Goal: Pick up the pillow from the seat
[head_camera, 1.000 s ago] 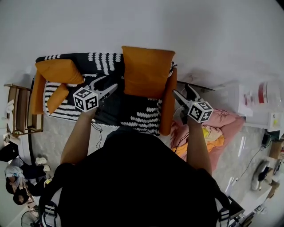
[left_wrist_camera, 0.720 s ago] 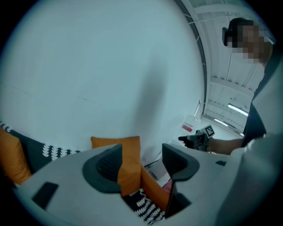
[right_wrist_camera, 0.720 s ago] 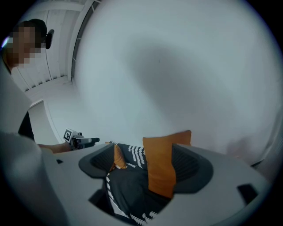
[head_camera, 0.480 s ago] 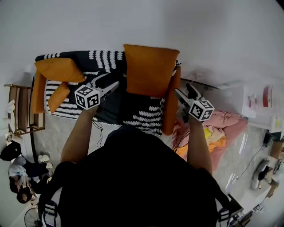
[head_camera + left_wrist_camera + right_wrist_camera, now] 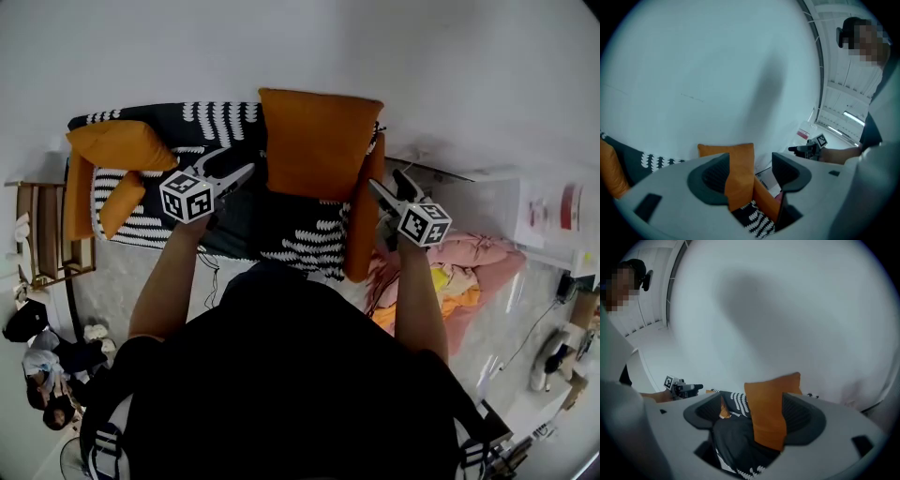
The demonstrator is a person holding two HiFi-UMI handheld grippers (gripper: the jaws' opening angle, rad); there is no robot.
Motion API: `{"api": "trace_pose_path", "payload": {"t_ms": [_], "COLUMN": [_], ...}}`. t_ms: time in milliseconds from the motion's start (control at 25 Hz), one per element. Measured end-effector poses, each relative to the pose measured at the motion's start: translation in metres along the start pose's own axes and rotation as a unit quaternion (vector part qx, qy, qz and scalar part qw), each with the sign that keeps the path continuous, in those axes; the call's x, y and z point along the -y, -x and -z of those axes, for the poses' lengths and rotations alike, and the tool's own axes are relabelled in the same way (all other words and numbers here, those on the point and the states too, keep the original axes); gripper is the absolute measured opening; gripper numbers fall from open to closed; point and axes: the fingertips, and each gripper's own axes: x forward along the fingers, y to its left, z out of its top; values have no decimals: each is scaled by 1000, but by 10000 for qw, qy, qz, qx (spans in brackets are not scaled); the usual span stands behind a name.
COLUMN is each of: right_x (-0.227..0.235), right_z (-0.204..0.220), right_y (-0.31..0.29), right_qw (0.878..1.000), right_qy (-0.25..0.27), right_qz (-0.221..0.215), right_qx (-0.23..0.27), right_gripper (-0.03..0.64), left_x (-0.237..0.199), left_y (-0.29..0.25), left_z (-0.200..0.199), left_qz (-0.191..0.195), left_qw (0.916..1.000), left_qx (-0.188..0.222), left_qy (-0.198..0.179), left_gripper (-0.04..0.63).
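Note:
An orange pillow (image 5: pixel 319 141) stands upright on the black-and-white patterned seat (image 5: pixel 281 225), leaning against the wall at the sofa's right end. My left gripper (image 5: pixel 234 167) hovers just left of the pillow's lower edge, jaws open and empty. In the left gripper view the pillow (image 5: pixel 738 164) shows beyond the gap of the left gripper (image 5: pixel 750 171). My right gripper (image 5: pixel 386 183) is open beside the orange armrest (image 5: pixel 361 225), right of the pillow. In the right gripper view the pillow (image 5: pixel 771 408) shows ahead between the jaws of the right gripper (image 5: pixel 750 416).
Two more orange cushions (image 5: pixel 122 145) lie at the sofa's left end. A wooden shelf (image 5: pixel 37 234) stands to the left. Pink and orange bedding (image 5: pixel 469 267) lies on the floor to the right, beside a white container (image 5: pixel 544 206).
Both grippers have moved slightly forward toward the pillow. Their jaws stay as wide apart as before.

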Motion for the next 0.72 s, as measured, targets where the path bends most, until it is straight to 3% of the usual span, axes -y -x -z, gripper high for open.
{"api": "trace_pose_path", "payload": {"t_ms": [720], "right_x": [38], "right_z": [17], "right_y": [-50], "right_qw": [9988], "right_qy": [-241], "right_qz": [242], "right_qx": [-340], "right_gripper": [397], "left_x": [-51], "left_y": [-40], "left_z": [9], "left_qz": [-105], "left_qw": [9995], "left_qx": [-175], "left_qy": [234], "left_gripper": [295]}}
